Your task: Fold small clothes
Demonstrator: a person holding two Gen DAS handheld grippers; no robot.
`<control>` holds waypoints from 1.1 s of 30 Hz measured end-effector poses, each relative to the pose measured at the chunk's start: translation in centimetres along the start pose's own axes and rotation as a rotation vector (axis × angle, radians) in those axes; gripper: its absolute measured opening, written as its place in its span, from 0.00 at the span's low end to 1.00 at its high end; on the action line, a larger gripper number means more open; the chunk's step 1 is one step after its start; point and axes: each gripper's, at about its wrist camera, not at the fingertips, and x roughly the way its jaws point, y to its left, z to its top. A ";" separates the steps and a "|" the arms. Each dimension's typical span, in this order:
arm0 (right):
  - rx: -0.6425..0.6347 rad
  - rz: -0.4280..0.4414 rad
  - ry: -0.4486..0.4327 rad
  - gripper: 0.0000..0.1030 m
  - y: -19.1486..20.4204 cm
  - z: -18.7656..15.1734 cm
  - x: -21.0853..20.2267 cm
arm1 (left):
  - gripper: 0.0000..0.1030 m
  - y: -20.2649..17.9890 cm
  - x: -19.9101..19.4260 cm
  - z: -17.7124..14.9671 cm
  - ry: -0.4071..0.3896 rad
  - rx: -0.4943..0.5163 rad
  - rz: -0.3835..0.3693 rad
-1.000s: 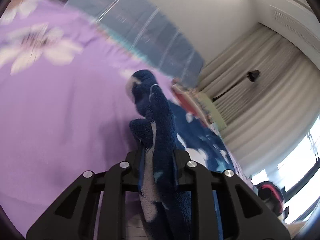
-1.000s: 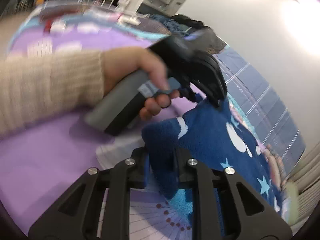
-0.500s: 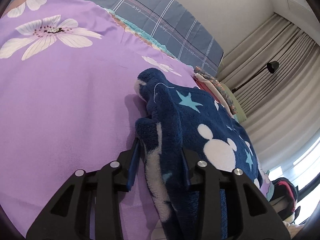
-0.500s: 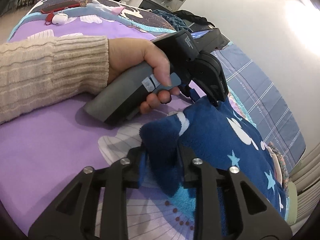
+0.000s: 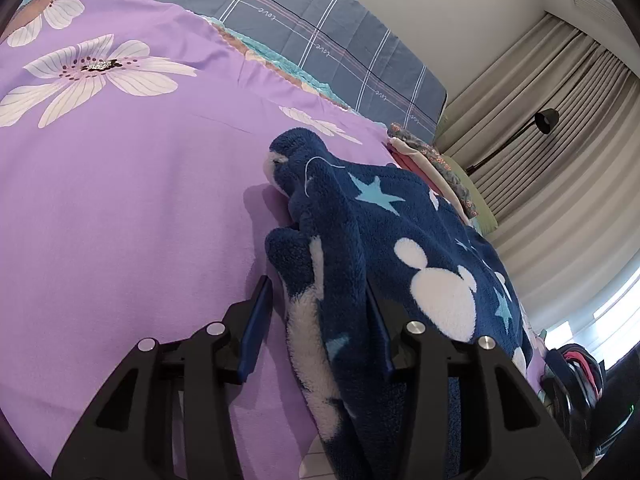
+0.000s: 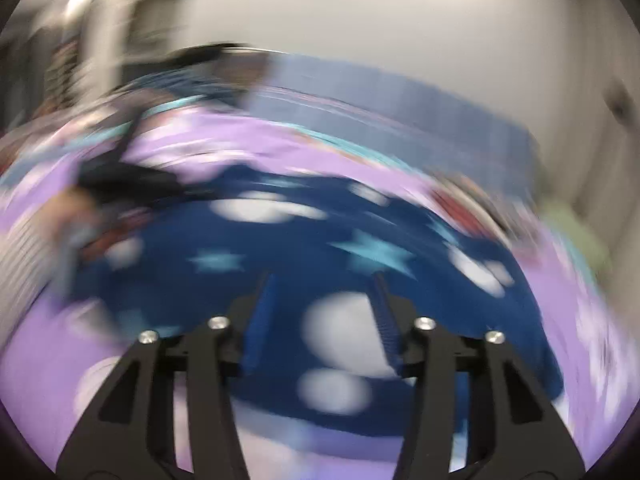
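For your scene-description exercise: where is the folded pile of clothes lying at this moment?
In the left wrist view, the folded pile lies on the purple bedspread, right of centre, just beyond the blue fleece garment and below the grey pillow.

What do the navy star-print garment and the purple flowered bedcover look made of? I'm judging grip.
The navy star-print garment looks like thick plush fleece: fuzzy pile, soft rounded folds, matte. The purple flowered bedcover looks like smooth thin woven cloth, perhaps cotton: flat, faint creases, slight sheen.
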 end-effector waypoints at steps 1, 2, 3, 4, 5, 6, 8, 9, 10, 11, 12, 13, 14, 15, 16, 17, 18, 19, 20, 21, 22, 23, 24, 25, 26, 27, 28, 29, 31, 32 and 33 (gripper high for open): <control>0.042 -0.027 0.025 0.38 -1.1 -0.3 0.5 | 0.44 0.0 -0.1 0.0 -0.002 0.000 0.001; 0.080 -0.053 0.096 0.39 -2.4 -1.0 2.0 | 0.45 0.1 -0.1 -0.1 -0.004 -0.001 0.000; 0.080 -0.029 0.172 0.39 -2.8 -1.9 3.4 | 0.46 0.1 -0.1 -0.1 -0.007 -0.005 -0.006; 0.062 0.014 0.244 0.39 -2.6 -3.0 5.0 | 0.46 0.1 -0.2 -0.1 -0.009 -0.007 -0.009; 0.048 0.016 0.211 0.39 -2.4 -3.9 4.9 | 0.46 0.2 -0.2 -0.2 -0.013 -0.009 -0.008; 0.037 0.010 0.215 0.39 -2.2 -3.7 4.7 | 0.46 0.2 -0.3 -0.2 -0.017 -0.011 -0.007; 0.016 0.011 0.248 0.39 -1.9 -3.0 4.7 | 0.46 0.3 -0.4 -0.3 -0.026 -0.019 -0.009; 0.027 0.021 0.256 0.39 -2.2 -2.8 4.7 | 0.46 0.3 -0.4 -0.3 -0.029 -0.020 -0.010; 0.049 0.035 0.256 0.39 -2.6 -2.4 4.6 | 0.46 0.3 -0.5 -0.3 -0.031 -0.021 -0.011; 0.072 0.055 0.242 0.39 -3.1 -1.6 4.4 | 0.46 0.3 -0.5 -0.4 -0.032 -0.022 -0.011; 0.075 0.063 0.220 0.39 -3.0 -1.0 3.9 | 0.47 0.2 -0.4 -0.3 -0.030 -0.022 -0.007; 0.070 0.060 0.180 0.40 -3.1 -0.1 3.5 | 0.47 0.2 -0.4 -0.3 -0.028 -0.020 -0.004; 0.073 0.050 0.139 0.41 -3.3 0.5 3.0 | 0.47 0.1 -0.3 -0.3 -0.027 -0.017 0.000; 0.087 0.051 0.111 0.41 -3.3 1.5 3.2 | 0.47 0.0 -0.3 -0.3 -0.026 -0.015 0.003; 0.103 0.057 0.104 0.41 -3.5 2.0 3.5 | 0.47 0.0 -0.3 -0.3 -0.025 -0.013 0.005; 0.132 0.059 0.113 0.43 -3.9 2.4 4.4 | 0.48 0.0 -0.3 -0.3 -0.023 -0.011 0.008; 0.164 0.063 0.177 0.44 -4.2 2.3 6.2 | 0.48 -0.1 -0.3 -0.3 -0.021 -0.009 0.009; 0.192 0.083 0.275 0.45 -4.4 1.5 8.3 | 0.49 -0.2 -0.3 -0.3 -0.019 -0.007 0.009; 0.238 0.129 0.345 0.45 -4.8 0.2 10.7 | 0.50 -0.3 -0.2 -0.2 -0.016 0.001 0.013; 0.253 0.141 0.304 0.45 -5.1 -0.3 11.1 | 0.51 -0.5 -0.1 -0.2 -0.012 0.007 0.020; 0.228 0.133 0.288 0.45 -4.9 -0.4 10.9 | 0.52 -0.6 0.0 -0.2 -0.007 0.013 0.026; 0.192 0.108 0.284 0.46 -4.2 -0.1 10.2 | 0.53 -0.7 0.0 -0.2 -0.005 0.018 0.029; 0.167 0.089 0.279 0.46 -3.8 0.2 9.6 | 0.53 -0.7 0.0 -0.2 -0.003 0.018 0.030; 0.169 0.073 0.263 0.45 -3.7 0.4 8.8 | 0.53 -0.7 0.1 -0.2 -0.003 0.017 0.029; 0.186 0.068 0.250 0.45 -3.7 0.3 8.1 | 0.53 -0.6 0.0 -0.2 -0.004 0.017 0.029; 0.205 0.083 0.211 0.45 -3.5 0.5 6.5 | 0.53 -0.6 0.0 -0.2 -0.003 0.017 0.030; 0.174 0.117 0.155 0.45 -2.9 0.6 5.0 | 0.53 -0.6 0.0 -0.2 -0.003 0.017 0.030; 0.122 0.138 0.108 0.49 -1.8 0.9 3.7 | 0.53 -0.6 0.0 -0.2 -0.003 0.018 0.031; -0.071 0.164 0.014 0.54 2.2 0.5 0.7 | 0.53 -0.6 0.0 -0.2 -0.002 0.017 0.031; -0.185 0.201 -0.003 0.54 4.9 -0.2 -0.4 | 0.53 -0.7 0.1 -0.2 -0.003 0.017 0.031; -0.269 0.243 -0.005 0.54 7.1 -0.9 -1.1 | 0.53 -0.7 0.1 -0.2 -0.003 0.017 0.031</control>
